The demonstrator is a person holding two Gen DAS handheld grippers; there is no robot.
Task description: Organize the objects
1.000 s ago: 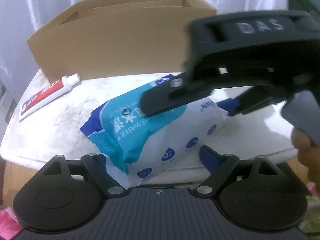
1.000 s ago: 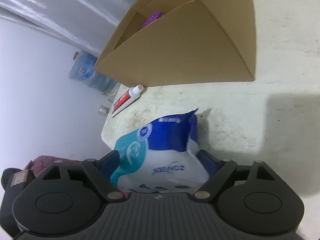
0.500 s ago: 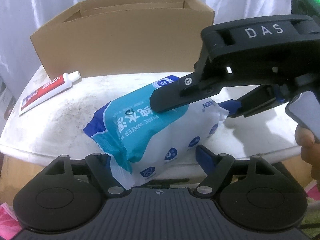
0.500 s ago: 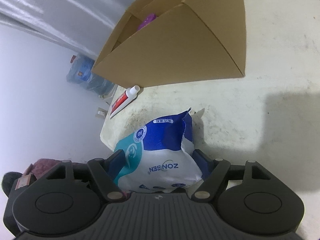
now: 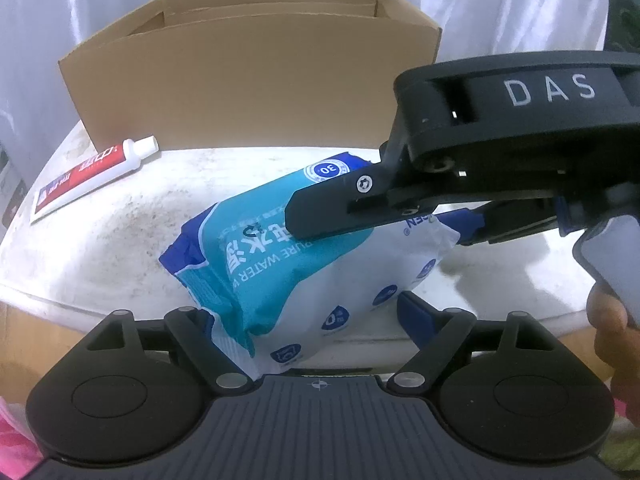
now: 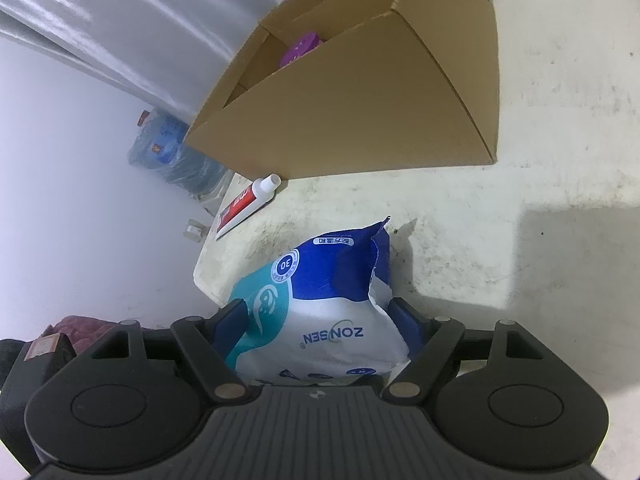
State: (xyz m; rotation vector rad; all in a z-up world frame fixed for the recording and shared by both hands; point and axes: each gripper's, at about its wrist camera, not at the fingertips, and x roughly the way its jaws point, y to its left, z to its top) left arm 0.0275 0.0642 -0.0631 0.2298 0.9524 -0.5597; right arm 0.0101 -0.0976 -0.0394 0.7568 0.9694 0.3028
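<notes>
A blue, teal and white pack of wet wipes [image 5: 304, 264] is held just above the white table [image 5: 120, 232]. My left gripper [image 5: 308, 312] is shut on its near end. My right gripper [image 6: 320, 316] is shut on its other end [image 6: 320, 304] and reaches in from the right in the left wrist view [image 5: 400, 204]. A red and white toothpaste tube [image 5: 92, 172] lies at the left, in front of the open cardboard box [image 5: 256, 72]. The tube [image 6: 248, 204] and box [image 6: 360, 104] also show in the right wrist view.
A purple object [image 6: 300, 48] lies inside the box. A large blue water bottle [image 6: 168, 156] stands on the floor beyond the table's edge. White curtains [image 5: 500, 8] hang behind the box. A hand [image 5: 612, 320] holds the right gripper's handle.
Both grippers and the wipes pack have moved a little toward the box and up. Both stay shut on the pack.
</notes>
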